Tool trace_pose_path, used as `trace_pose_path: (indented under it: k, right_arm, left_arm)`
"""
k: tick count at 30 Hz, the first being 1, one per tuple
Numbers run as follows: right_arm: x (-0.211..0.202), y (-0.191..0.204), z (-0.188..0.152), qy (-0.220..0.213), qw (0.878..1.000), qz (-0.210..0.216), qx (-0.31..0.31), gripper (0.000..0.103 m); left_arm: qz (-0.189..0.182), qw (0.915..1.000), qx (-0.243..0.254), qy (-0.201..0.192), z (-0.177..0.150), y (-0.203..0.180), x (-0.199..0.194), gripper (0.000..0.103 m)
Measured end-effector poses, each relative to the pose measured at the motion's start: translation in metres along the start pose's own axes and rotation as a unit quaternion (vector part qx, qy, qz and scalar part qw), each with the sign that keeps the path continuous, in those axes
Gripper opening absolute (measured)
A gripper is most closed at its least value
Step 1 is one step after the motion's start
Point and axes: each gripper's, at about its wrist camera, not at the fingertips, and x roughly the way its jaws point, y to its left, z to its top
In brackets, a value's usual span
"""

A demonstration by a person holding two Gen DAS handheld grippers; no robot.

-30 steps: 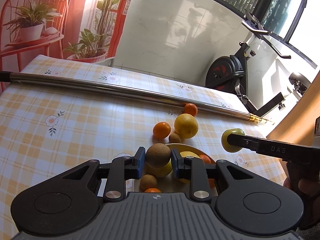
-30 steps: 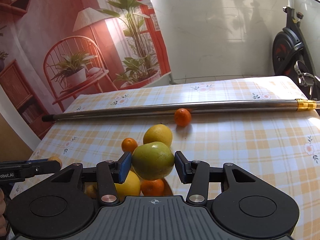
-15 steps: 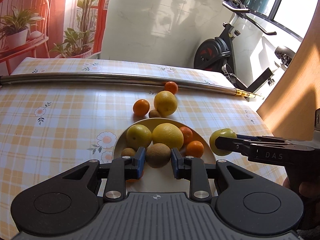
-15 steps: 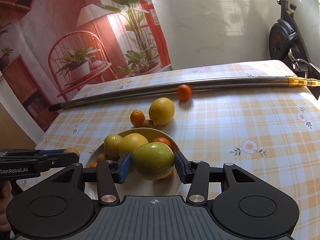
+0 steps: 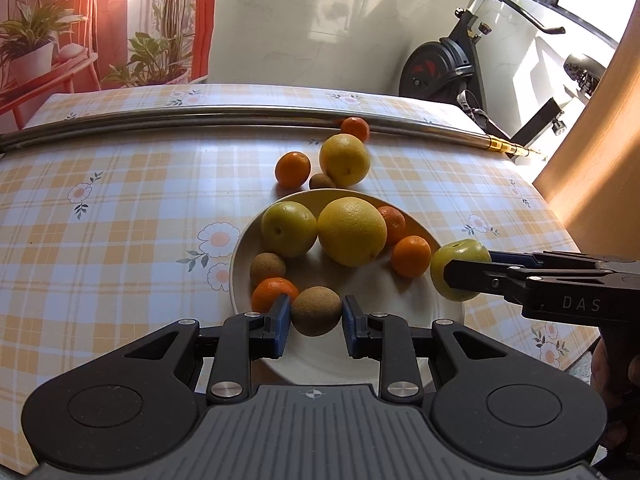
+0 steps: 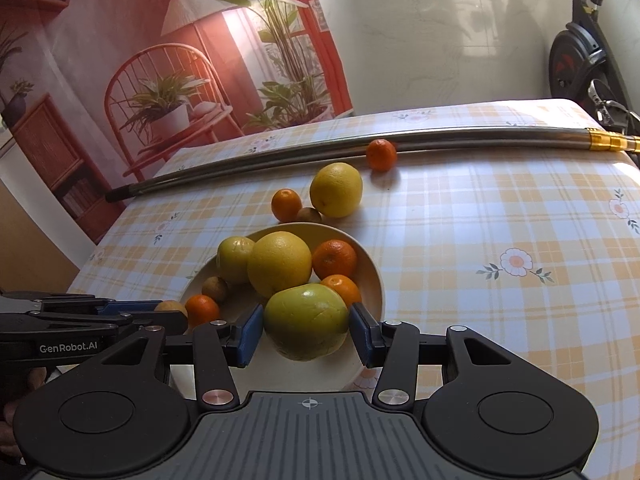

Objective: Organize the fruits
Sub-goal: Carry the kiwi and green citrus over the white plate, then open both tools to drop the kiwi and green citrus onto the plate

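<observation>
Your left gripper (image 5: 312,317) clamps a kiwi (image 5: 316,311) over the plate's (image 5: 416,308) near rim. Your right gripper (image 6: 306,323) grips a green apple (image 6: 306,322) above its right edge, both poised for release among the plated citrus.

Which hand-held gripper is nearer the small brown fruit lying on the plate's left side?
Left. The left hand-held gripper, shut on a kiwi, is just in front of the small brown fruit. The right hand-held gripper, holding a green apple, is across the plate.
</observation>
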Motion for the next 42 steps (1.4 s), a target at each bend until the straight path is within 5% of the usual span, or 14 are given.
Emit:
trace_pose_path:
  k: [20,42]
  right_arm:
    - [0.039,-0.006,-0.003,0.057,0.998,-0.017,-0.016,0.044]
    - [0.023,-0.002,0.0,0.047,0.998,-0.046,-0.026,0.047]
  left_arm:
    - [0.041,0.9983,0.035,0.022,-0.008,-0.002,0.023,0.03]
    - [0.061,0.9976,0.031,-0.011,-0.01,0.001,0.005,0.031]
